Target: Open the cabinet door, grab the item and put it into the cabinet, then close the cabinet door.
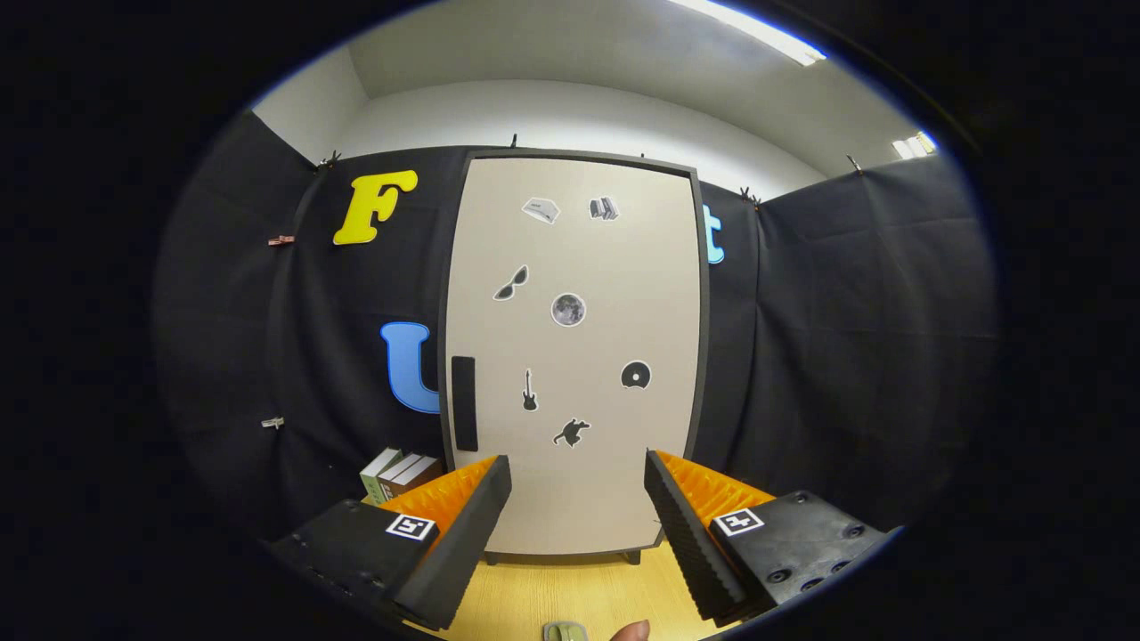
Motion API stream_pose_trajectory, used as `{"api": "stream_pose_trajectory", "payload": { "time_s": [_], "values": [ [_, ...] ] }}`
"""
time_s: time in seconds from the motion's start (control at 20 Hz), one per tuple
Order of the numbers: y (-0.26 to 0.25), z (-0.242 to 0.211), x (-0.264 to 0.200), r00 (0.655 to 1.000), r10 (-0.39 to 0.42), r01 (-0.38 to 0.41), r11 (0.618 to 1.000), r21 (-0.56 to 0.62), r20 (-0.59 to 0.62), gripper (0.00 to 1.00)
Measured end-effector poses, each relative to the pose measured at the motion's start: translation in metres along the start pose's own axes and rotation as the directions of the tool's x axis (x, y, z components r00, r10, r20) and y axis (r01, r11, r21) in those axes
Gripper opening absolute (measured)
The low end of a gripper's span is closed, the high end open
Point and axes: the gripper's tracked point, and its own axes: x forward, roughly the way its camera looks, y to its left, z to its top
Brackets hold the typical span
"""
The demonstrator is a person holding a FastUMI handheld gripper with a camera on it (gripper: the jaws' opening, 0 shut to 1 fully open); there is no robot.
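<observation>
A tall beige cabinet point(574, 356) stands straight ahead on the wooden table, its door closed and dotted with small black stickers. A black vertical handle point(464, 403) sits near the door's left edge, just beyond my left fingertip. My gripper point(577, 476) is open, held some way short of the door with nothing between its fingers. A small greenish item point(565, 632) lies on the table close below the fingers, partly cut off. A person's fingertip point(631, 631) shows right beside it.
Several upright books point(398, 474) stand left of the cabinet, behind my left finger. Black cloth walls close in the booth on the left, right and back. The wooden tabletop point(570, 592) runs from the cabinet's feet toward me.
</observation>
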Motion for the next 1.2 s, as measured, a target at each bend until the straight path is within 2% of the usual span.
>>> {"api": "stream_pose_trajectory", "payload": {
  "time_s": [0.4,0.65,0.85,1.0,1.2],
  "values": [
    [0.002,0.001,0.001,1.0,-0.002,0.002,1.0,-0.003,0.002,0.97],
    [0.031,0.007,0.018,0.999,0.054,-0.054,0.998,0.026,0.007,0.97],
    [0.065,0.019,0.05,0.995,0.092,-0.092,0.996,-0.004,0.036,0.97],
    [0.094,0.012,0.081,0.991,0.132,-0.132,0.991,0.016,0.028,0.97],
    [0.112,-0.006,0.131,0.992,0.127,-0.127,0.992,0.004,0.007,0.97]
  ]
}}
